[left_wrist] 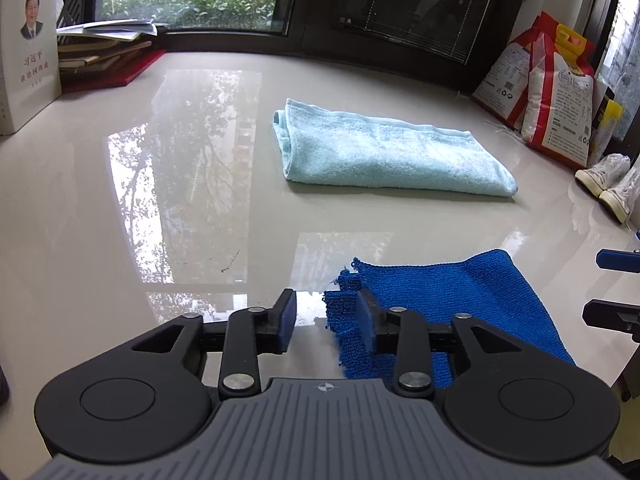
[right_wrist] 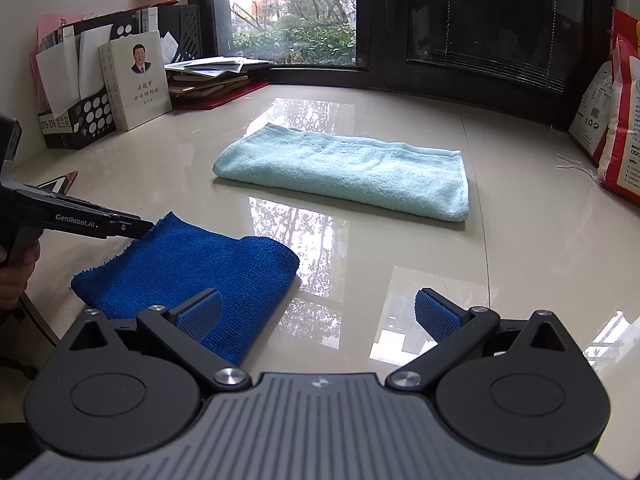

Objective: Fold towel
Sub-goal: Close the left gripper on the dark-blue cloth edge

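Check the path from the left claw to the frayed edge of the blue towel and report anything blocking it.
Nothing visible blocks it. The left claw is open right at the blue towel: one finger already overlaps its frayed edge, and only bare table shows in the gap.

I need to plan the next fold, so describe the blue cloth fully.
The blue cloth is a deep blue, nubby microfibre, already folded over into a rough rectangle lying flat on the glossy pale table. Its left edge looks frayed. The left gripper is open at that edge, one finger over the cloth. The right gripper, wide open, hovers at its near right side. The light blue towel lies apart.
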A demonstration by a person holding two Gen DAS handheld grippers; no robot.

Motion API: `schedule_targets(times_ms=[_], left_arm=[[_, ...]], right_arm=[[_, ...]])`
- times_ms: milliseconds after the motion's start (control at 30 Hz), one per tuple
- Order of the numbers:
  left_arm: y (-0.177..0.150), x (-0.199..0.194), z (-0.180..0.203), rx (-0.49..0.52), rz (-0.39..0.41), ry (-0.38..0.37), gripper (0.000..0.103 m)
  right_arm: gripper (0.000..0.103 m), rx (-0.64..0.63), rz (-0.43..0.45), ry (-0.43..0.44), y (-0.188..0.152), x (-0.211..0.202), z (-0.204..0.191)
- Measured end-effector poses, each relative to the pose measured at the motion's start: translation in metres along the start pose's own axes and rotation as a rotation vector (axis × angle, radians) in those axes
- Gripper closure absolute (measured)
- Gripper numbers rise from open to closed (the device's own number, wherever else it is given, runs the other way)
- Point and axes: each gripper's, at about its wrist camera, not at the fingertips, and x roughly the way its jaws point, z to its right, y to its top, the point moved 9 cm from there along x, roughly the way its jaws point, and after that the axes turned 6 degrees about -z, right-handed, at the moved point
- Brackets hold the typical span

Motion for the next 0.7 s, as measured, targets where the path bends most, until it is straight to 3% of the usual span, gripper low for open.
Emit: schedule_targets(times_ms=[367,433,567,700], left_arm=[[-0.001,0.001,-0.001,-0.038,0.002,-0.056,0.061],[-0.001,0.000,0.000,-0.040,0.006,-0.063,0.085],[0.001,-0.006,0.003,-0.028,0.039,-0.055,0.095],[0.004,-0.015,0.008,-0.005,0.063,-0.050,0.098]], right_arm=[[0.000,-0.001,-0.007,0.002,-0.002,0.003,0.000],[0.000,0.000,-0.008,0.001,-0.002,0.004,0.000],[0.000,-0.002,-0.010,-0.001,-0.003,0.004,0.000],[0.000,-0.001,-0.010,0.001,-0.003,0.005,-0.001]])
